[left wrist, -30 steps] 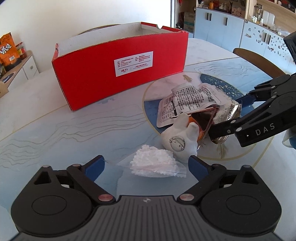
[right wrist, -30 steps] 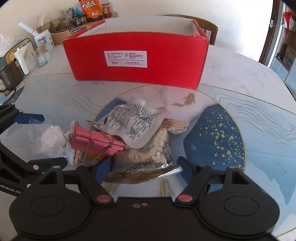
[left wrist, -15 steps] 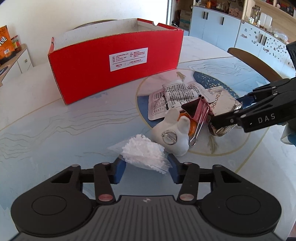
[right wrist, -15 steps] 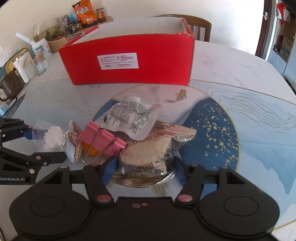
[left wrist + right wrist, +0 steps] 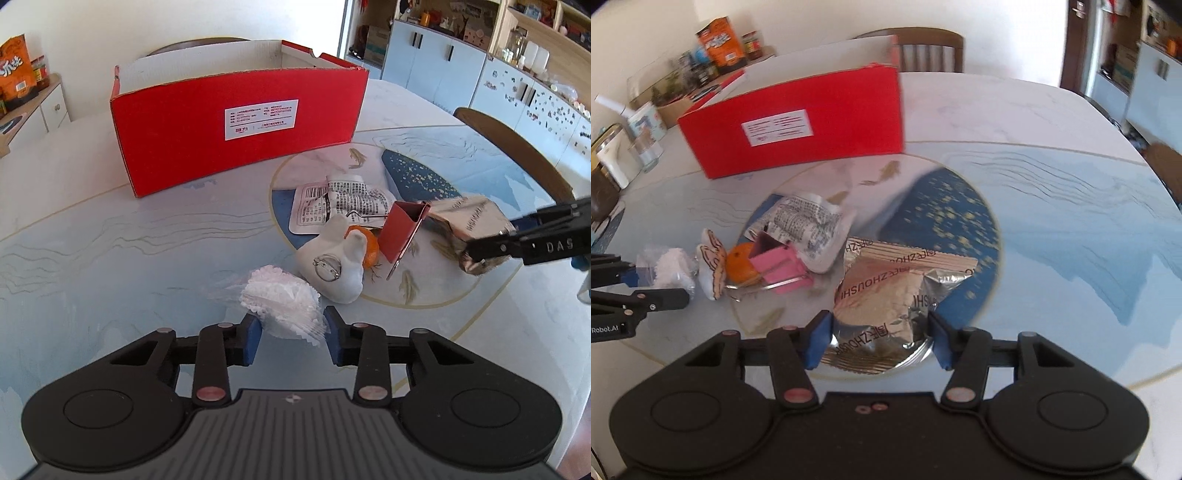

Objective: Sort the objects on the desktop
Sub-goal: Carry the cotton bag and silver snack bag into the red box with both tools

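The left gripper (image 5: pixel 291 334) is closing on the bag of white bits (image 5: pixel 282 301); the right gripper (image 5: pixel 879 341) is closing on the foil packet (image 5: pixel 886 295) (box (image 5: pixel 236 129) at twelve o'clock).

The box (image 5: pixel 798 125) and far shelf clutter (image 5: pixel 713 48) are motion-blurred in the right view. The orange (image 5: pixel 365 242) sits half hidden behind the plush (image 5: pixel 336 266). The box label's print is too small to read.

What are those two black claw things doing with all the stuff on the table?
A person is tidying with two grabbers. The left gripper has just closed on a clear bag of white bits. The right gripper has just squeezed a shiny foil snack packet. The red box waits behind.
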Demonstrator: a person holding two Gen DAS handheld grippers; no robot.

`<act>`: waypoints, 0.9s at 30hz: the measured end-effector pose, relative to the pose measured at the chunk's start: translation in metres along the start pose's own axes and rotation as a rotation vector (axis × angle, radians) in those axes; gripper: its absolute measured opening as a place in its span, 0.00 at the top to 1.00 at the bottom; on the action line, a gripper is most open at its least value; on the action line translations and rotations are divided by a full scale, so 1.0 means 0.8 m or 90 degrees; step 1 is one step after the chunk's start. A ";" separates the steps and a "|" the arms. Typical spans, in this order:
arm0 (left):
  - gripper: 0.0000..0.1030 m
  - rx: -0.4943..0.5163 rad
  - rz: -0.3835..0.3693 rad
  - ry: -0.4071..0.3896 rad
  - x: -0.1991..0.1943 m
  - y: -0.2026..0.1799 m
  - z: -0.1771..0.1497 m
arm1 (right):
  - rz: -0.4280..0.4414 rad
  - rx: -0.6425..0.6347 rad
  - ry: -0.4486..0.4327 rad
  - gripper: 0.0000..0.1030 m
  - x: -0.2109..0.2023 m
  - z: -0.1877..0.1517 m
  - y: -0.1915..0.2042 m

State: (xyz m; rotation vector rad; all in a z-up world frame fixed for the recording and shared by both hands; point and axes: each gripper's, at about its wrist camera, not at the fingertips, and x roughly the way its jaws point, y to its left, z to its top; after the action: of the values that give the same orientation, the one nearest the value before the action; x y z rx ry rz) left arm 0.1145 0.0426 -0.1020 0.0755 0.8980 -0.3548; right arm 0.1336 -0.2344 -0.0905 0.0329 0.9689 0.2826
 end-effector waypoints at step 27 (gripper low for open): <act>0.68 -0.079 -0.018 -0.092 -0.089 -0.005 0.044 | 0.036 0.006 -0.063 0.47 -0.090 0.018 0.042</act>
State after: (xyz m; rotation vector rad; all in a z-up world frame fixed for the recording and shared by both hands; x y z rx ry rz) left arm 0.0992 0.0505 -0.0245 -0.0768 0.7770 -0.3264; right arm 0.0997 -0.2184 -0.0189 0.0834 0.8719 0.3259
